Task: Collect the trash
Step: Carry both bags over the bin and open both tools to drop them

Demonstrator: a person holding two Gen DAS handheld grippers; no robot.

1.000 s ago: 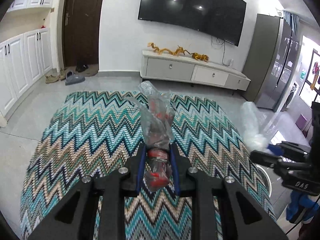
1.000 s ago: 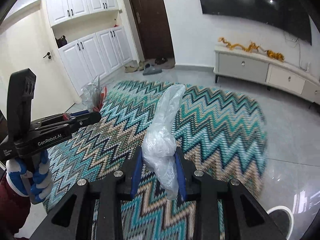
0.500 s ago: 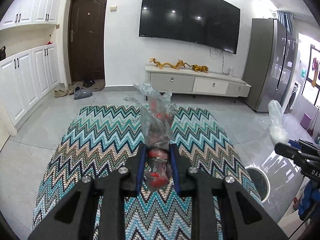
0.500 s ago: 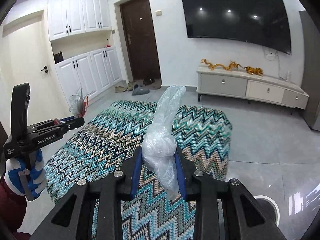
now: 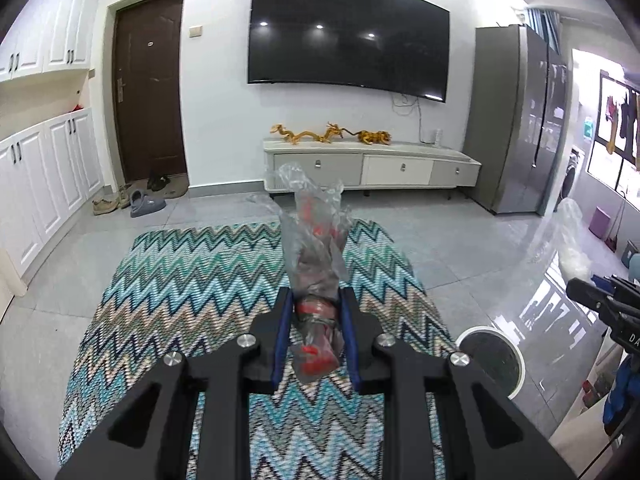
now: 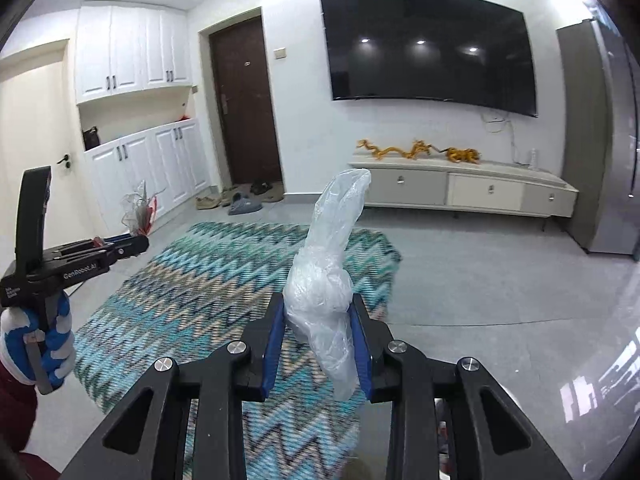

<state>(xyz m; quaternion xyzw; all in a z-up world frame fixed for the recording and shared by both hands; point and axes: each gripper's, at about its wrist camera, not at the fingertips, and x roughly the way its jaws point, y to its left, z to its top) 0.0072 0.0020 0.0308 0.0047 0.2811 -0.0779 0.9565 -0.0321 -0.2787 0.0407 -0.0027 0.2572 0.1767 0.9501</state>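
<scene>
Left gripper (image 5: 316, 312) is clamped tight on a crumpled clear wrapper with red print (image 5: 314, 264), its loose end sticking up past the blue pads, high above the zigzag rug (image 5: 180, 300). Right gripper (image 6: 318, 320) pinches a knotted white plastic bag (image 6: 324, 288), tail pointing up toward the TV (image 6: 428, 44) (both loads fully off the floor). A round white-rimmed bin (image 5: 494, 354) sits just off the rug's right edge.

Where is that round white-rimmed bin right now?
In the left wrist view, the bin stands on the grey floor at lower right, just off the rug's right edge.
</scene>
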